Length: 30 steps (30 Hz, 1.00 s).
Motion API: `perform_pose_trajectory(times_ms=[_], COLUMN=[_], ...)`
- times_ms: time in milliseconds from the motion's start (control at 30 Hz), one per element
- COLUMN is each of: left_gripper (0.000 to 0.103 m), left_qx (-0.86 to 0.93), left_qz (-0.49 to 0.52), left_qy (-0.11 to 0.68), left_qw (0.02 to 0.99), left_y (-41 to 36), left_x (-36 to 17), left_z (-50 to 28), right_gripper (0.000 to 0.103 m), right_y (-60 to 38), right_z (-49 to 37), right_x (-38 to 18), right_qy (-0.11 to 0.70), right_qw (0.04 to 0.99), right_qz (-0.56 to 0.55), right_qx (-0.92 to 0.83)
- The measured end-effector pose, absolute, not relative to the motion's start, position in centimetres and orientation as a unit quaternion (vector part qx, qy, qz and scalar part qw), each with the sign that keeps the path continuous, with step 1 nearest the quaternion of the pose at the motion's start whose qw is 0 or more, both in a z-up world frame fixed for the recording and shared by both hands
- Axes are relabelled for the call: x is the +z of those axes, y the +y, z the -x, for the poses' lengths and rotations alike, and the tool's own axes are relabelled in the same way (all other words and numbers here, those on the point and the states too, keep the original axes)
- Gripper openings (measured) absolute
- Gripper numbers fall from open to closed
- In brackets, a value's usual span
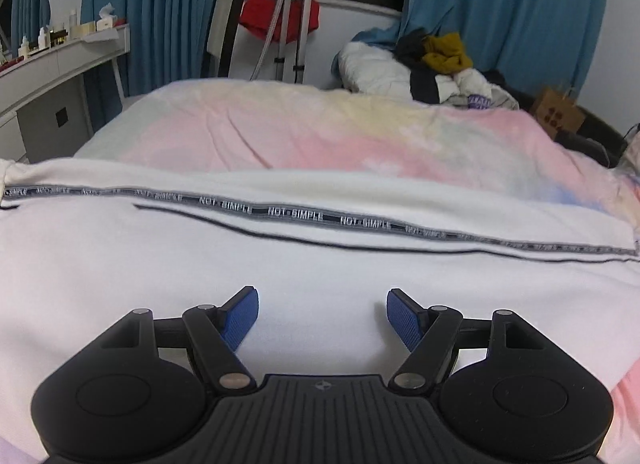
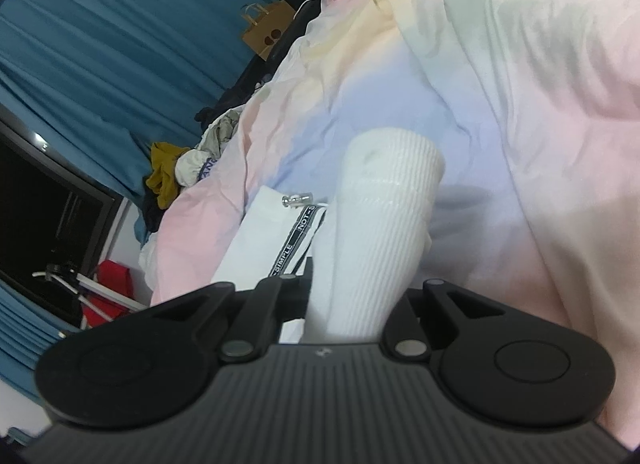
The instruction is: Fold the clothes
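White knit garment with a grey "NOT SIMPLE" tape (image 1: 280,264) lies spread across the pastel duvet (image 1: 320,131). Left gripper (image 1: 322,314) hovers over it, jaws apart. Right gripper (image 2: 352,304) pinches its ribbed white cuff (image 2: 384,223); keep that pinch firm, carry the cuff level.

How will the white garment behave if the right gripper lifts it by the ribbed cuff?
The white garment will probably drape and sag, since it lies flat and soft. The ribbed cuff looks stretchy, so it may elongate. The right gripper seems closed on it.
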<state>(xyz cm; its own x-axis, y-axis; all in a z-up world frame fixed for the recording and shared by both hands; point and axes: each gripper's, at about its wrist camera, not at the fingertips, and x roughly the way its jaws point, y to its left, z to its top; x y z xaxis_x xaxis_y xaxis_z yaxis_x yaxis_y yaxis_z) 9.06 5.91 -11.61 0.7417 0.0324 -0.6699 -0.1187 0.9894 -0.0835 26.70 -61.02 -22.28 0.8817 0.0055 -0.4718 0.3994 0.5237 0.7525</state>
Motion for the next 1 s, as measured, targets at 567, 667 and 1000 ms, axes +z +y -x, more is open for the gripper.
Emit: perform_pose_trajectory(times_ms=[567,667,1000], left_gripper=[0.074,0.074,0.075], left_qx=[0.060,0.062,0.058], left_qz=[0.016,0.007,-0.003], left_qy=[0.366,0.362,0.356], left_qw=[0.929,0.930,0.933], left_y=[5.0,4.8,5.0], left_x=[-13.2,-13.4,-14.0], left_z=[-9.1,-9.1,-9.1], right_gripper=[0.013,0.013,0.013], right_y=[-60.5,-60.1,-58.3], right_z=[-26.3,-26.5,-26.8], right_x=[-21.6,-21.3,-19.8], right_qy=[0.221,0.224,0.224], right_qw=[0.865,0.873,0.900], right_qz=[-0.435,-0.416,-0.344], right_qx=[-0.119,-0.121,-0.144])
